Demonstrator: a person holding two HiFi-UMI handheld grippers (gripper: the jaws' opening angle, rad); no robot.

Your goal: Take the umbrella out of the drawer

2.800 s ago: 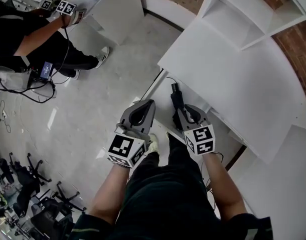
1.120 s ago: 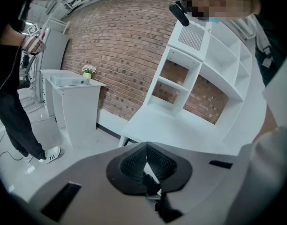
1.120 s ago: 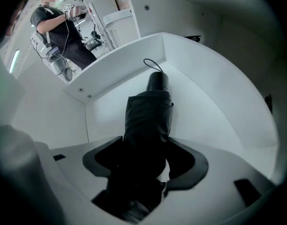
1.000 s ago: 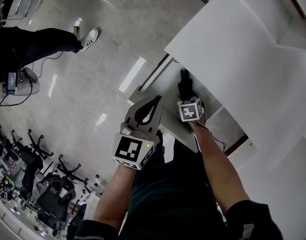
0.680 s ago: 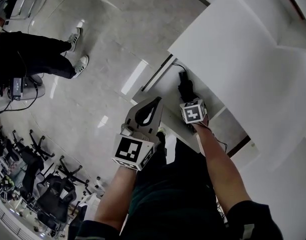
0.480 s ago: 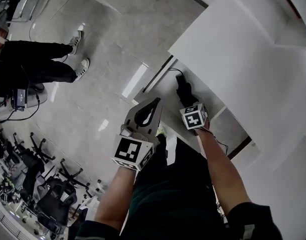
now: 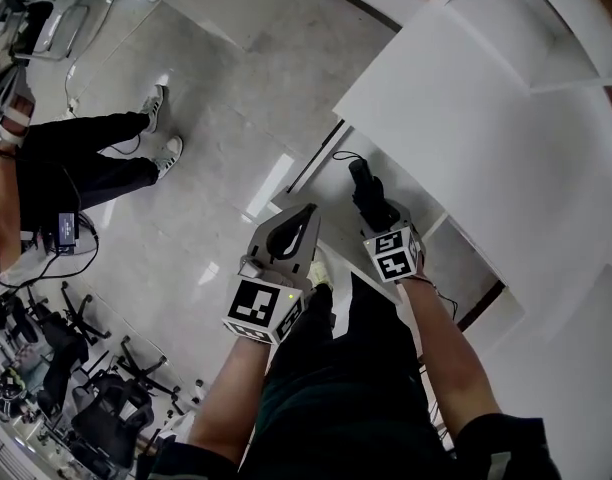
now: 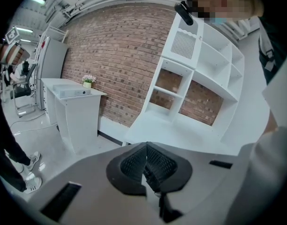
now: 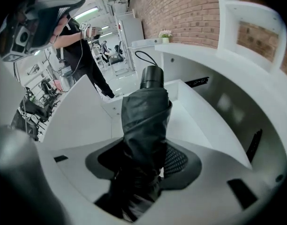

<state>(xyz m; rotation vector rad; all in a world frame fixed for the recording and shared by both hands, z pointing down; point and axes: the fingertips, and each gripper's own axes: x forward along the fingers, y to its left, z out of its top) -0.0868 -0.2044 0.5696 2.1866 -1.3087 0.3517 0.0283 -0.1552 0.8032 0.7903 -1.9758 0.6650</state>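
Umbrella [image 7: 370,196] [image 9: 144,118], black and folded up, is clamped near one end between the pads of the right gripper [image 7: 379,220] [image 9: 146,165], with its round handle and thin loop cord pointing away from the wearer. It hangs over the open white drawer [image 7: 333,180] [image 9: 192,111], which is pulled out from under the white table [image 7: 486,138]; whether the handle end touches the drawer cannot be told. The right forearm [image 7: 436,338] reaches straight forward, and its gripper tips steeply downward onto the umbrella. Just to its left, the left gripper [image 7: 303,214] [image 8: 144,165] is held over the grey floor [image 7: 236,98], beside the drawer's front. It points forward and only slightly down, with its jaws pressed together on nothing. The left forearm [image 7: 221,398] runs roughly parallel to the right one. Well off to the left, another person [image 7: 76,163] in dark clothes stands on the floor.
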